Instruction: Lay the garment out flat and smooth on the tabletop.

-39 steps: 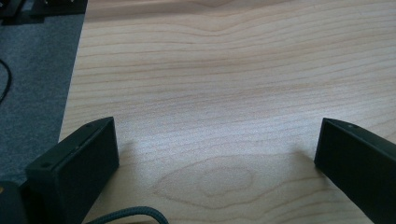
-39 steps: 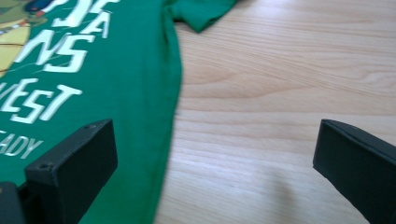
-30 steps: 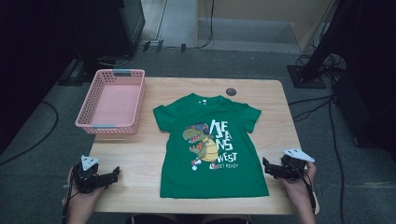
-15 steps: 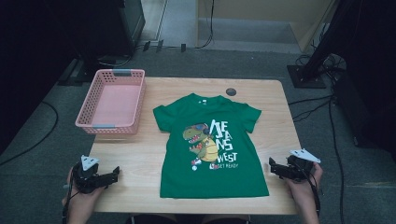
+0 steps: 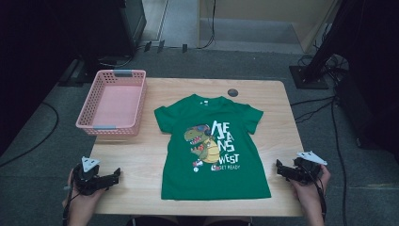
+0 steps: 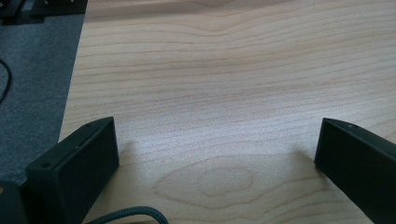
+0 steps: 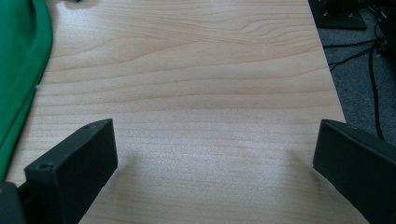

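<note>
Nearest, at bottom of the high view: left gripper [image 5: 114, 175] at lower left of frame, held in a hand [image 5: 81, 200] at the table's front-left corner, jaws wide apart w/ nothing between them. In the left gripper view the two black jaws stand far apart over bare wood, dark carpet [image 6: 32, 79] at left of frame.

Right gripper [image 5: 279, 168] at lower right of frame, in the other hand [image 5: 308, 190], near the table's right edge; jaws spread wide, empty. Right gripper view: jaws over bare wood, green cloth at the left edge of frame, not touching either jaw.

Mid frame: green T-shirt [image 5: 214, 150] lies flat, face up, dinosaur print [image 5: 202, 142] and white lettering, neck toward the far side. It sits between the grippers, hem near the front edge, well apart from left gripper, nearer the right one.

Farther: pink plastic basket [image 5: 114, 125] at upper left of the wooden table [image 5: 136, 160], partly overhanging its left edge, just beside the shirt's sleeve. Small dark round disc [image 5: 233, 92] near the far edge, just beyond the collar.
</note>
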Tool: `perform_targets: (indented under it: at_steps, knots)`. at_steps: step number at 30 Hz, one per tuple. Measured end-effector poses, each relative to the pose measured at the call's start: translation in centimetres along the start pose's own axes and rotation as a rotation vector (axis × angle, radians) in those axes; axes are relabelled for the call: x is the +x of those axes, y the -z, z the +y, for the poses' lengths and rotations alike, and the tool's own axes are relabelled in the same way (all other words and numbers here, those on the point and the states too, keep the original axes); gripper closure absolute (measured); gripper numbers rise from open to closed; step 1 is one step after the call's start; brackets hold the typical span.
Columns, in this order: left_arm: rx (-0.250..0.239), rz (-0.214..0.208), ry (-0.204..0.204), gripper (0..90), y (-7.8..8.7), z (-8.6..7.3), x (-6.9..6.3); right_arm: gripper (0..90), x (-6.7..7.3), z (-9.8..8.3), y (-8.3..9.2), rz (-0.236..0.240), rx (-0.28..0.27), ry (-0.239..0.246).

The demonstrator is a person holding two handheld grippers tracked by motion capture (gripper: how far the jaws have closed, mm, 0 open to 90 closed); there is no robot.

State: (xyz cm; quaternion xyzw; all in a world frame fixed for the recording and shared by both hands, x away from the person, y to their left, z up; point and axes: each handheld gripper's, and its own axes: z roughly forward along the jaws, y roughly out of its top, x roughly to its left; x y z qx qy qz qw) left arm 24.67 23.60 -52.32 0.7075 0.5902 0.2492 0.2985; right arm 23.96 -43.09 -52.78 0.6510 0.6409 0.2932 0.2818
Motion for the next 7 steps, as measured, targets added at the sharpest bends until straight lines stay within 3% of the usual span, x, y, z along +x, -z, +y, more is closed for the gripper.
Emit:
perform_targets:
  at_steps: [7]
  knots:
    - [0.000,0.000,0.000,0.1,0.00,0.00,0.01,0.0,-0.05,0.02,-0.04,0.002,0.005,-0.008]
